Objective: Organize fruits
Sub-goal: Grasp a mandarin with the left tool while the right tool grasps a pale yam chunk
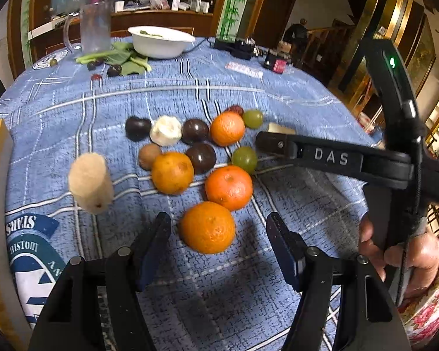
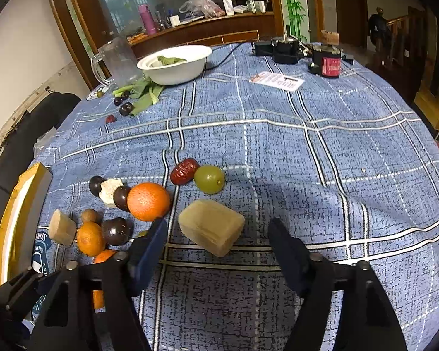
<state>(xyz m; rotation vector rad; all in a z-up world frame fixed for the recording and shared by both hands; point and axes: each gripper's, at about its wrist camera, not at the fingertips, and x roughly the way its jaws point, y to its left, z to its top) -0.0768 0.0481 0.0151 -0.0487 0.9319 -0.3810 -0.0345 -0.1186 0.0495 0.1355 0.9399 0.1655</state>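
Hovering both wide-open, empty grippers, we are lining the left gripper (image 1: 218, 235) up on the nearest round orange mandarin (image 1: 207, 227), probably needing a descent next.

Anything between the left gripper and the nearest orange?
Nothing visible. The left gripper is open, and the nearest orange lies on the blue tablecloth right between its fingers, with only bare cloth around it there.

Room: blue plaid-covered tabletop (image 2: 322, 152); wooden sideboard (image 2: 207, 26) top centre; bamboo-print panel (image 2: 292, 3) upper right; dark doorway (image 2: 348, 5) beyond.
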